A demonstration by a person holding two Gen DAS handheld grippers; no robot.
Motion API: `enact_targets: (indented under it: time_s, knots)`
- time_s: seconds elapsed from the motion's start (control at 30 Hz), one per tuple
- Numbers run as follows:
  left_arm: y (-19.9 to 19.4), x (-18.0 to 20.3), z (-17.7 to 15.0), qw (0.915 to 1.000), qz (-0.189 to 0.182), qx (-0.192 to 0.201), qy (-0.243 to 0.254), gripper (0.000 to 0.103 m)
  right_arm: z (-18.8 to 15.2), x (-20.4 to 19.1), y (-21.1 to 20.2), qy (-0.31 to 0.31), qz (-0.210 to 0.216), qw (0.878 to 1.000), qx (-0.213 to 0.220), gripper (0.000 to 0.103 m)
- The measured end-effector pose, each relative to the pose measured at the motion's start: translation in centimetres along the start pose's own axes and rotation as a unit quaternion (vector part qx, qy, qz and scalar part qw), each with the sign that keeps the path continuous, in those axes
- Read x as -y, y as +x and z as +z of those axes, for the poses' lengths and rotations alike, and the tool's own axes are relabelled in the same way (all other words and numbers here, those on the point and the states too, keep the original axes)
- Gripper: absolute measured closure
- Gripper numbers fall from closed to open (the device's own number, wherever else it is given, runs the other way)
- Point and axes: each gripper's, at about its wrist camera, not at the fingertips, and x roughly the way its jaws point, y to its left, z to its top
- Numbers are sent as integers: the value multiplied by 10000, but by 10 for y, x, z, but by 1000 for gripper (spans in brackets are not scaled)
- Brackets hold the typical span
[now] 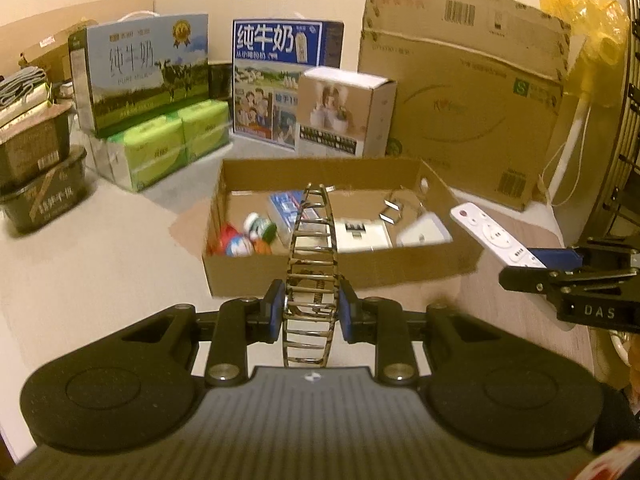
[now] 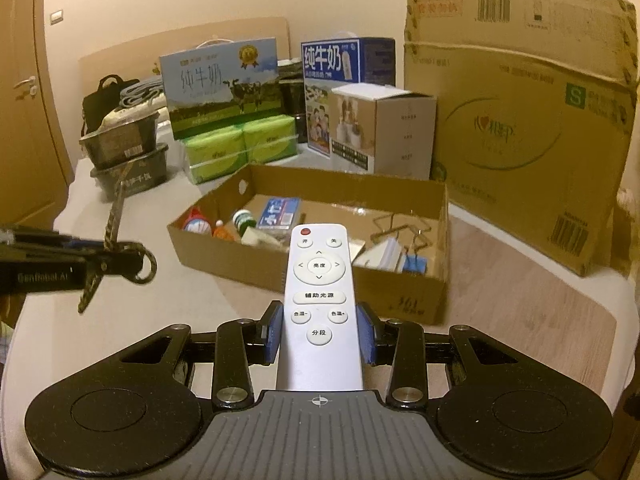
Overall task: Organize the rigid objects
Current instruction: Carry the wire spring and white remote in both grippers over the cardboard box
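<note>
right gripper (image 2: 320, 332) clamps white remote (image 2: 320, 280) | cardboard tray (image 2: 400, 300) beyond

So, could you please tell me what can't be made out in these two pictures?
- Left wrist view: the hair clip hides the middle of the open box.
- Right wrist view: the remote covers part of the box's contents; its lower end goes under the camera housing.
- Both views: small items in the box are blurred; the printing on them can't be read.

The remote (image 2: 319, 300) I hold reads 开, 关, 亮度, 辅助光源, 色温-, 色温+ and 分段. Both milk cartons say 纯牛奶: the green one (image 1: 148, 76) adds "PURE MILK", the blue one (image 1: 276, 80) does not. My right hand-held gripper (image 1: 532, 264) shows "DAS". The big cardboard box (image 1: 472, 120) carries an "S".
</note>
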Motion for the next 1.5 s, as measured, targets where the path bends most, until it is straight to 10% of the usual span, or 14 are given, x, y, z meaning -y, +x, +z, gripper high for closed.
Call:
enact_targets:
  time_s: [1.5]
  knots:
    - [103,-27,96,9968,79,-578,546,79,106,54,87,-361,369,9978,-421,64]
